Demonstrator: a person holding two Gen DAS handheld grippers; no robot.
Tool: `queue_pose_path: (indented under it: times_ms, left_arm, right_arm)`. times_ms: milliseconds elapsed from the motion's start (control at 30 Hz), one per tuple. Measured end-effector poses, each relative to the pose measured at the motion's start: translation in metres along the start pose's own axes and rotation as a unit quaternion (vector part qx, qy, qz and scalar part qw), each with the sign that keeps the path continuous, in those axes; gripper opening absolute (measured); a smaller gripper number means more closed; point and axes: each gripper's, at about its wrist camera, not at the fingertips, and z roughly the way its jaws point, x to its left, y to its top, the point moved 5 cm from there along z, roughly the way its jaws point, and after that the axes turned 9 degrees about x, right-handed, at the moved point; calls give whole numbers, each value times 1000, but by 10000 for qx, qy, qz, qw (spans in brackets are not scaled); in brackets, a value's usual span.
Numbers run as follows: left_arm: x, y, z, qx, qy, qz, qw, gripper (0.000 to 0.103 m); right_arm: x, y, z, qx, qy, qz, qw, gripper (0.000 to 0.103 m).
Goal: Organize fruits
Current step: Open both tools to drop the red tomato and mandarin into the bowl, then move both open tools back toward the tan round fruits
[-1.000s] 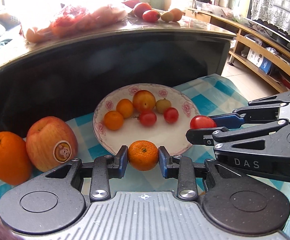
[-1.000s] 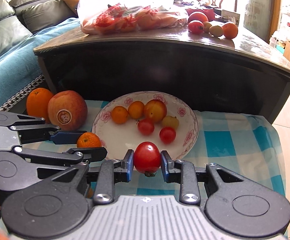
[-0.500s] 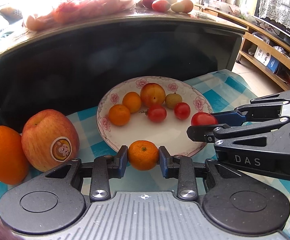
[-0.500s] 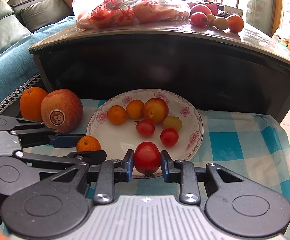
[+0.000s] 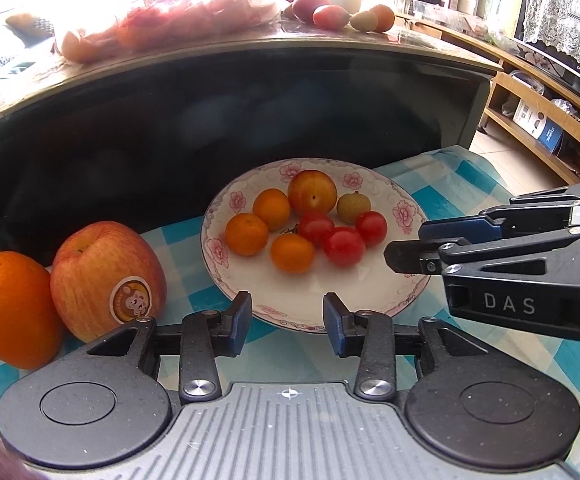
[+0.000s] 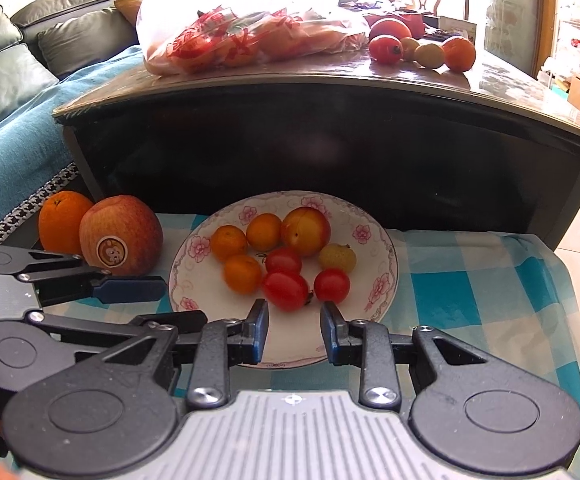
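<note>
While both my claws hang spread and empty, eight small fruits fill the floral-rimmed white plate (image 5: 408, 216).
Red stickered apple (image 5: 106, 276) and large orange (image 5: 8, 308) remain outside on the checked cloth.

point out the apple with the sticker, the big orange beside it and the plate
apple (image 5: 102, 272): left wrist view, red skin above the sticker
big orange (image 5: 8, 308): left wrist view, middle of its peel
plate (image 6: 386, 280): right wrist view, flowered right rim

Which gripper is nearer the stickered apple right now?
Left. The left gripper is open at the plate's near rim, with the apple just beside its left finger. The right gripper, also open, sits farther along the plate, beyond the left one.
</note>
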Motion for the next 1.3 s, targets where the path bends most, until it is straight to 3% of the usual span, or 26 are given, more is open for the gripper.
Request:
queue_pose_path:
  times_ms: [500, 1100, 1300]
  left_arm:
    - [-7, -13, -23, -60, -71, 68, 9999, 50]
    - [-11, -57, -35, 274, -197, 52, 9994, 51]
    - [-5, -66, -41, 349, -171, -12, 9992, 53]
  right_arm:
    - [9, -15, -28, -56, -12, 19, 10000, 32]
    - [22, -71, -32, 474, 116, 106, 9988, 32]
    - [31, -76, -24, 584, 187, 7, 9981, 32]
